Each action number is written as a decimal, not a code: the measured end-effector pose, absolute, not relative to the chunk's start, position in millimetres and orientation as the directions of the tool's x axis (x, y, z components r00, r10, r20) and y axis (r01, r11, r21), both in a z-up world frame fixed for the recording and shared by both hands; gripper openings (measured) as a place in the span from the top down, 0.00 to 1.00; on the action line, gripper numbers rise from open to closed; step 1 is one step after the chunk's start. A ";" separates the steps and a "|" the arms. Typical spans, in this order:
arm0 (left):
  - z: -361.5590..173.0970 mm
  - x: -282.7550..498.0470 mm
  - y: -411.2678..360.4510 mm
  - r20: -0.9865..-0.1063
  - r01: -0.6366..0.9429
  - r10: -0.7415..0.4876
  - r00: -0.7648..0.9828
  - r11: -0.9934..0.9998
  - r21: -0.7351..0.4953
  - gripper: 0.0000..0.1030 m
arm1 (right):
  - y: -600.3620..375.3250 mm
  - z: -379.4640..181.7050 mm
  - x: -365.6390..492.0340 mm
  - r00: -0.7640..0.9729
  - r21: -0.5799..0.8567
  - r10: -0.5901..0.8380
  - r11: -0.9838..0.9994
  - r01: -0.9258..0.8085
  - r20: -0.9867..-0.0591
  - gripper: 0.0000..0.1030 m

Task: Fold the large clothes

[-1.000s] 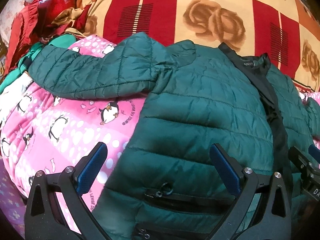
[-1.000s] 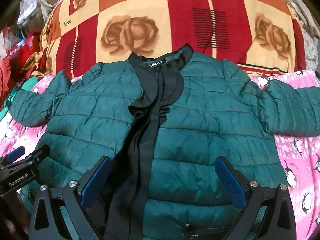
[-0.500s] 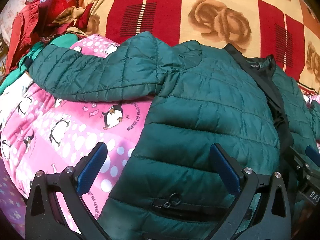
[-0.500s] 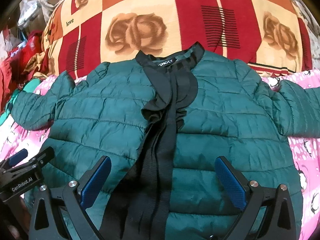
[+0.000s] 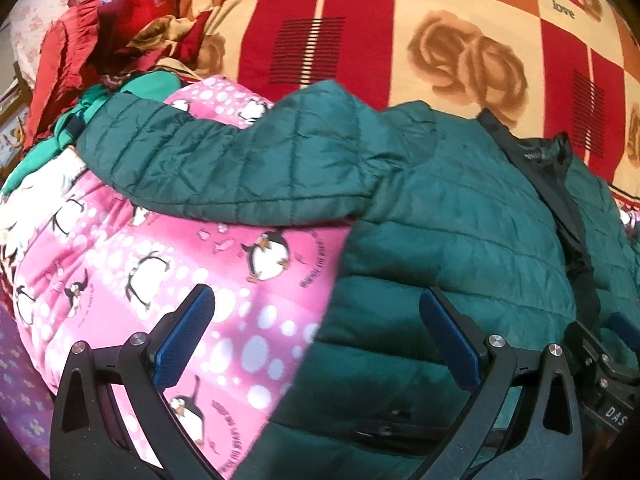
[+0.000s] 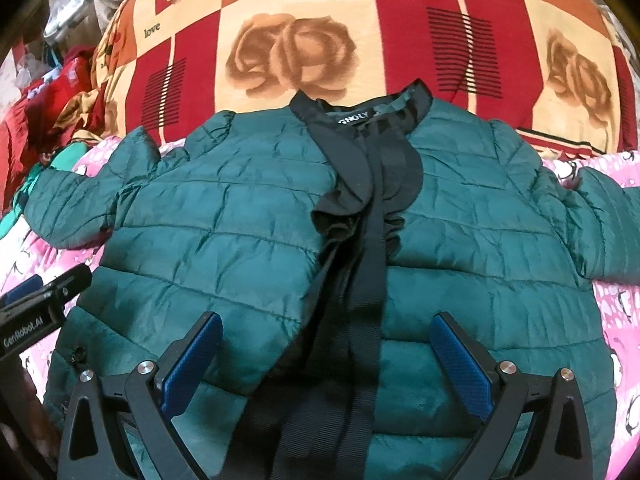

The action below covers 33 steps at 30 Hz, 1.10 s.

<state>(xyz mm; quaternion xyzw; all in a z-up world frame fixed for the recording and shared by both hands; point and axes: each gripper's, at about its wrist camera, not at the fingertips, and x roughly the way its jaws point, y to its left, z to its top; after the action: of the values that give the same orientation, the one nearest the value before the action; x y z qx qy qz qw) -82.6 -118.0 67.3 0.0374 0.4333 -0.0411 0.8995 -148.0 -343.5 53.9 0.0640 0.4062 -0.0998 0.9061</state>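
Observation:
A dark green quilted jacket point(image 6: 248, 232) with a black collar and front band point(image 6: 372, 216) lies face up on the bed, collar at the far side. Its left sleeve point(image 5: 224, 168) stretches out over a pink penguin blanket point(image 5: 168, 264); its other sleeve point(image 6: 600, 220) stretches right. My left gripper point(image 5: 316, 320) is open and empty, above the jacket's left side edge. My right gripper point(image 6: 326, 340) is open and empty, above the black front band low on the jacket. The left gripper's side point(image 6: 36, 316) shows in the right wrist view.
A red, orange and cream blanket with roses point(image 6: 320, 24) covers the far side of the bed. A heap of red and green clothes point(image 5: 100, 60) lies at the far left. The right gripper's body point(image 5: 604, 368) shows at the right edge of the left wrist view.
Both grippers have moved forward over the jacket. The left gripper has also shifted left, from over the jacket body to its side edge and the pink blanket. Both stayed open.

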 end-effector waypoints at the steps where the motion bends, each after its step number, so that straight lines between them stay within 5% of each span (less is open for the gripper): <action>1: 67.6 -80.5 -114.3 -0.782 0.097 -0.035 0.622 0.995 0.032 0.01 | -342.3 54.0 -147.4 0.651 0.034 -0.127 0.973 0.230 -0.748 0.00; 21: 68.3 -55.5 -63.9 -0.776 -0.002 0.044 0.629 0.999 0.055 0.01 | -329.4 48.7 -140.4 0.636 0.020 -0.119 0.978 0.208 -0.763 0.00; 33: 80.0 2.0 32.2 -0.763 -0.229 0.161 0.627 0.973 0.017 0.01 | -324.4 48.8 -144.3 0.630 0.031 -0.101 0.980 0.195 -0.770 0.00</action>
<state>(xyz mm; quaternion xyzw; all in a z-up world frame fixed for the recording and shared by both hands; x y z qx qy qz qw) 2.0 32.2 80.0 -0.0409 0.4183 0.1082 0.9009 -144.3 -324.4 48.8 0.0554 0.4220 -0.0821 0.9012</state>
